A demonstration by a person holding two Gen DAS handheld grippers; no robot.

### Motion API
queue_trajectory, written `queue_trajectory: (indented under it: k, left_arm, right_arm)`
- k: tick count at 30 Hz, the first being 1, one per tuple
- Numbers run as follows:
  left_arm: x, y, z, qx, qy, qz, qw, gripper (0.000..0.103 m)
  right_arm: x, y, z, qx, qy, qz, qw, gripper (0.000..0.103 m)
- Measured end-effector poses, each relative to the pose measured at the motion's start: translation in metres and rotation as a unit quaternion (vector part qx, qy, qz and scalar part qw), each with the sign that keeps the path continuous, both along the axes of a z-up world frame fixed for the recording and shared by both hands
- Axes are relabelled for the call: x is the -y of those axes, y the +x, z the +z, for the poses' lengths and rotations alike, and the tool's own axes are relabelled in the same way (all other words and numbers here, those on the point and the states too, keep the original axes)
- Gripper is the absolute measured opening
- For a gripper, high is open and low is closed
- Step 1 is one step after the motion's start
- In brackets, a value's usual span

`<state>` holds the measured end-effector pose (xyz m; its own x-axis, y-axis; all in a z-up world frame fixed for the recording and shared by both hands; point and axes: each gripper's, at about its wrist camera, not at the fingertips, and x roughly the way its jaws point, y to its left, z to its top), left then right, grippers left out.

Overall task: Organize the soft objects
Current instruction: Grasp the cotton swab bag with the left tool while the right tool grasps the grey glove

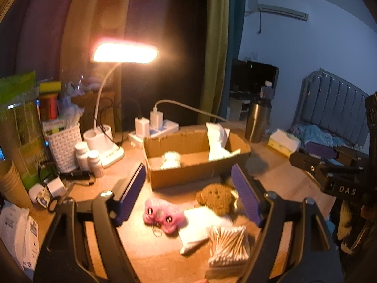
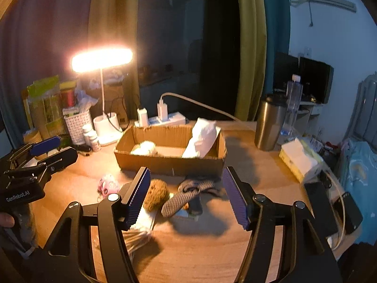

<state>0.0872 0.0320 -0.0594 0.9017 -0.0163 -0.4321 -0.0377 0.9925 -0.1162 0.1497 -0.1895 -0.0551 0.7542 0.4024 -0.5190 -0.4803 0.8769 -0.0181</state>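
Your soft things lie in a loose cluster on the wooden desk (image 2: 212, 247), just in front of the cardboard box (image 1: 195, 172). The brown plush toy (image 1: 215, 199) sits nearest the box wall, the pink plush (image 1: 163, 214) to its left, and a white folded cloth (image 1: 200, 226) touches both from below. A grey knitted piece (image 2: 188, 194) lies to the right of the brown plush in the right wrist view, close to the box front. A pack of cotton swabs (image 1: 229, 247) rests against the white cloth's near edge.

Inside the box you already have 2 white items: a small rolled bundle (image 1: 170, 160) at the left and a tall white packet (image 1: 218, 141) leaning at the right end.

Your left gripper (image 1: 188, 193) hangs above the plush cluster with its jaws spread wide and nothing between them. Your right gripper (image 2: 186, 195) is likewise wide open and holds nothing, framing the brown plush and the grey piece.

Behind the box stand a lit desk lamp (image 1: 124, 53), a power strip (image 1: 162, 127), a white basket (image 1: 62, 141) and a steel tumbler (image 2: 271, 123); a tissue pack (image 2: 300, 159) lies to the right
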Motion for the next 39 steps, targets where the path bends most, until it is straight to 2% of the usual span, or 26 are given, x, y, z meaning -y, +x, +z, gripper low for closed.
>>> queue_trajectory:
  k: [13, 22, 29, 31, 32, 33, 36, 39]
  left_arm:
    - [0.019, 0.008, -0.055, -0.078, -0.014, -0.018, 0.9967, 0.077]
    - [0.066, 0.029, -0.091, -0.154, 0.001, -0.057, 0.9864, 0.077]
    - [0.083, 0.041, -0.113, -0.203, 0.021, -0.064, 0.9770, 0.077]
    - [0.084, 0.044, -0.119, -0.213, 0.021, -0.067, 0.9746, 0.075]
    - [0.084, 0.046, -0.123, -0.218, 0.018, -0.070, 0.9733, 0.062]
    - [0.084, 0.046, -0.124, -0.219, 0.020, -0.073, 0.9727, 0.056]
    - [0.084, 0.047, -0.122, -0.217, 0.022, -0.083, 0.9724, 0.051]
    - [0.080, 0.046, -0.117, -0.207, 0.019, -0.083, 0.9747, 0.049]
  right_arm:
    - [0.002, 0.000, -0.037, -0.042, -0.006, 0.000, 0.999, 0.067]
    - [0.032, 0.009, -0.053, -0.060, 0.011, -0.021, 0.998, 0.067]
    - [0.049, 0.018, -0.064, -0.073, 0.027, -0.031, 0.996, 0.067]
    - [0.050, 0.022, -0.066, -0.076, 0.031, -0.030, 0.996, 0.067]
    - [0.050, 0.024, -0.067, -0.078, 0.032, -0.031, 0.996, 0.067]
    - [0.050, 0.026, -0.067, -0.080, 0.033, -0.030, 0.996, 0.067]
    - [0.049, 0.034, -0.069, -0.083, 0.035, -0.028, 0.996, 0.067]
    - [0.043, 0.043, -0.070, -0.086, 0.034, -0.023, 0.995, 0.067]
